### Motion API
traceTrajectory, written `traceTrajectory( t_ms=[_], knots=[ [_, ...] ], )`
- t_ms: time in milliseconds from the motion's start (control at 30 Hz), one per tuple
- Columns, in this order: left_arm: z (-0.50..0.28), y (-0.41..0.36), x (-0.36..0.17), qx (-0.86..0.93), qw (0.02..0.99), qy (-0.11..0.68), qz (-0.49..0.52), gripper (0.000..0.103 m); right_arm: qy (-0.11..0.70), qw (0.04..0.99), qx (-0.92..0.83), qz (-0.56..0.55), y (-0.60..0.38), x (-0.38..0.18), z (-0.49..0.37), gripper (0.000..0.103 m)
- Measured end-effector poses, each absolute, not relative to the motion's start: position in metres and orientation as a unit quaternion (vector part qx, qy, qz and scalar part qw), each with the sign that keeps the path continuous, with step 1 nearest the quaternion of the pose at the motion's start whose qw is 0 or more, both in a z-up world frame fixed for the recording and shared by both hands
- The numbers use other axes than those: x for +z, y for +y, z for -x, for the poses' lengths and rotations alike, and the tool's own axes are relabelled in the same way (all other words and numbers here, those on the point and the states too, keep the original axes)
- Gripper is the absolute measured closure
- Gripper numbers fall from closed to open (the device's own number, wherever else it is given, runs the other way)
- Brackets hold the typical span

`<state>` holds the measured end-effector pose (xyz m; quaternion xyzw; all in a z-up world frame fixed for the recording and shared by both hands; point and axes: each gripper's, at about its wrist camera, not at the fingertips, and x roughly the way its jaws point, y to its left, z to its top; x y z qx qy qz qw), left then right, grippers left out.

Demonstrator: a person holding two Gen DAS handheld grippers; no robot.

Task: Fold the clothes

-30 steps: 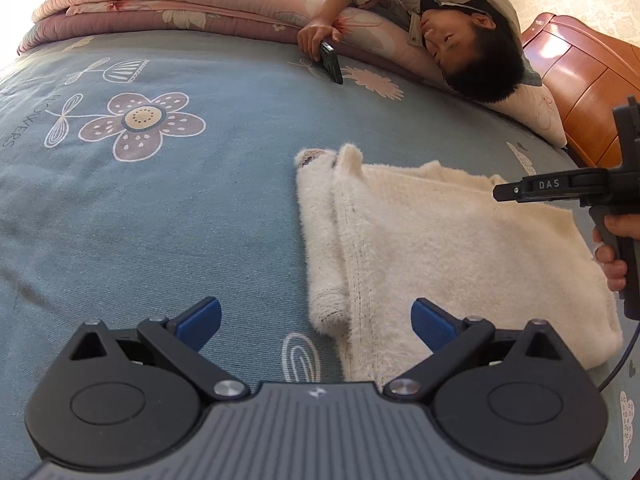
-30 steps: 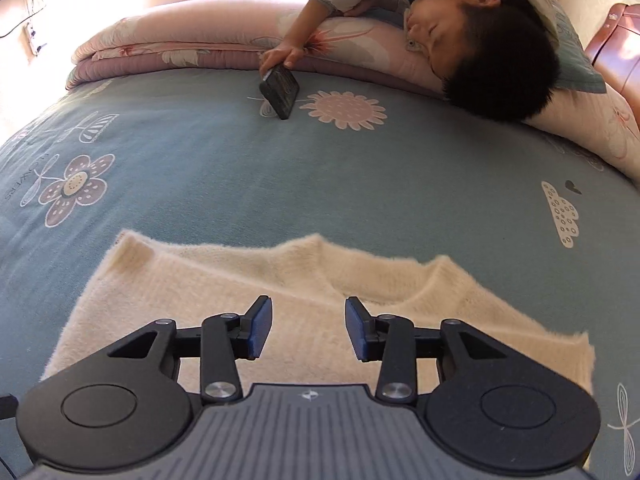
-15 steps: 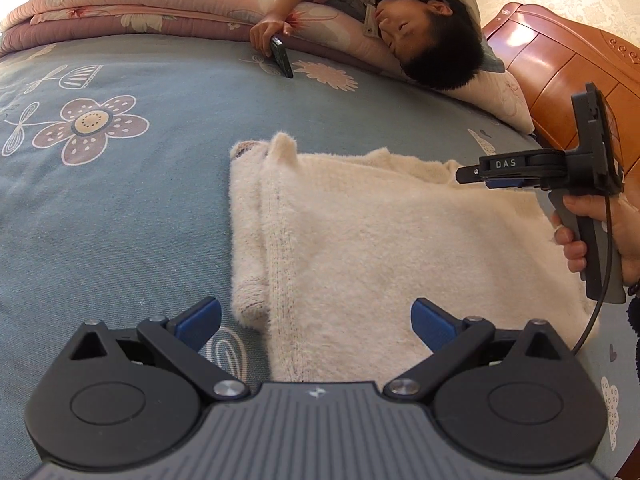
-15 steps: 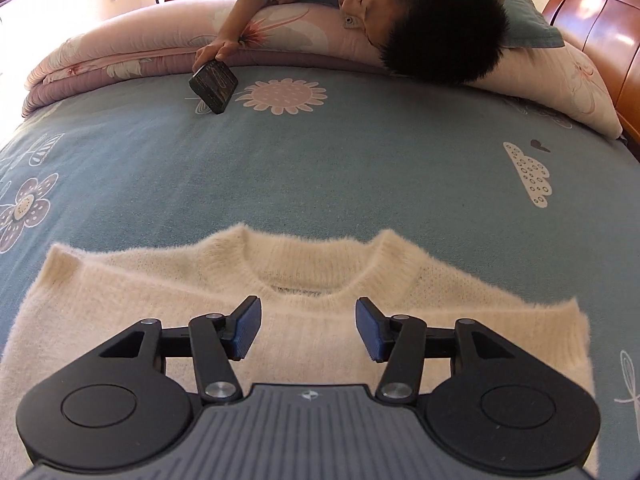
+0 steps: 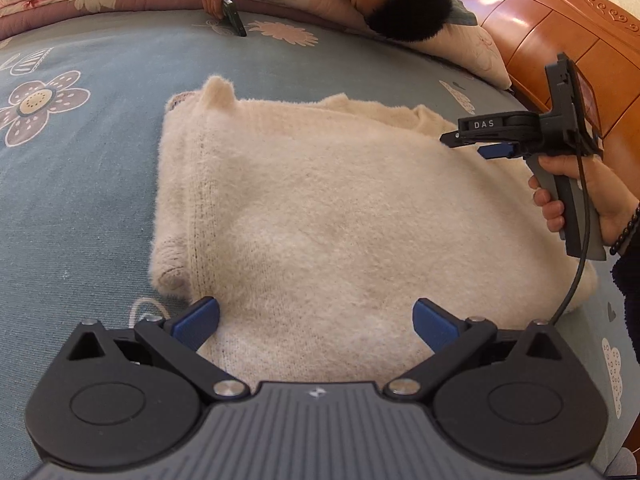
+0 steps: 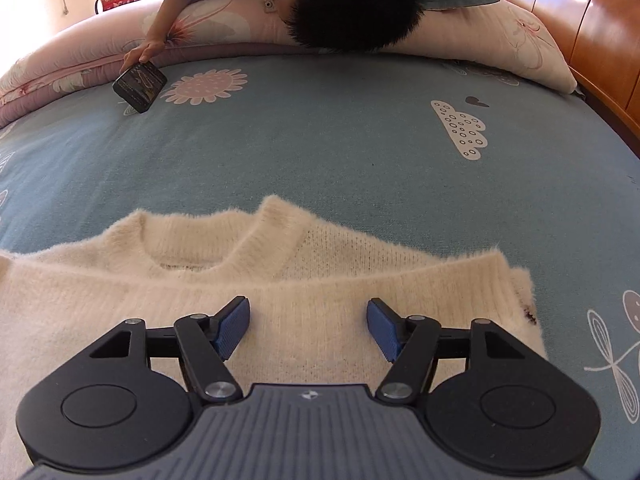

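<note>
A cream fuzzy sweater (image 5: 320,208) lies folded on the blue bed sheet (image 5: 80,184), a sleeve tucked along its left side. My left gripper (image 5: 316,318) hovers open over the sweater's near edge, nothing between its blue pads. In the right wrist view the sweater (image 6: 280,280) shows its round collar (image 6: 208,240) and a folded hem. My right gripper (image 6: 308,326) hangs over that hem, its jaws opening, with only fabric below them and nothing pinched. The right gripper (image 5: 476,142) also shows in the left wrist view at the sweater's right edge, held by a hand (image 5: 580,196).
A person (image 6: 352,4) lies at the head of the bed on pink floral pillows (image 6: 500,36), a hand holding a dark phone (image 6: 140,86) on the sheet. A wooden headboard (image 5: 560,40) stands at the right. A black cable (image 5: 576,264) hangs from the right gripper.
Both grippers have moved in over the sweater, which now fills more of each view. The right gripper's jaws have spread wider. The left gripper stayed open.
</note>
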<state>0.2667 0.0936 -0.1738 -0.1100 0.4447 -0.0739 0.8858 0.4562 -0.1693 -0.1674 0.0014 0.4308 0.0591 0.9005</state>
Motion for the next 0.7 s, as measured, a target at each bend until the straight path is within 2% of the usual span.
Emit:
traceTrajectory(
  t_ms=[133,467,700],
  knots=[
    [-0.267,0.095,-0.176,-0.074,0.886,0.443,0.114,0.001,0.424,0.903,0.061,-0.003,-0.171,-0.172,-0.467,0.024],
    [-0.267,0.099,-0.177,-0.076,0.885,0.440,0.127,0.001,0.408,0.911,0.029,-0.050,-0.226,-0.131,-0.440,0.023],
    [-0.267,0.101,-0.178,-0.079,0.886,0.436,0.132,0.001,0.422,0.903,0.016,-0.082,-0.243,-0.166,-0.451,0.021]
  ],
)
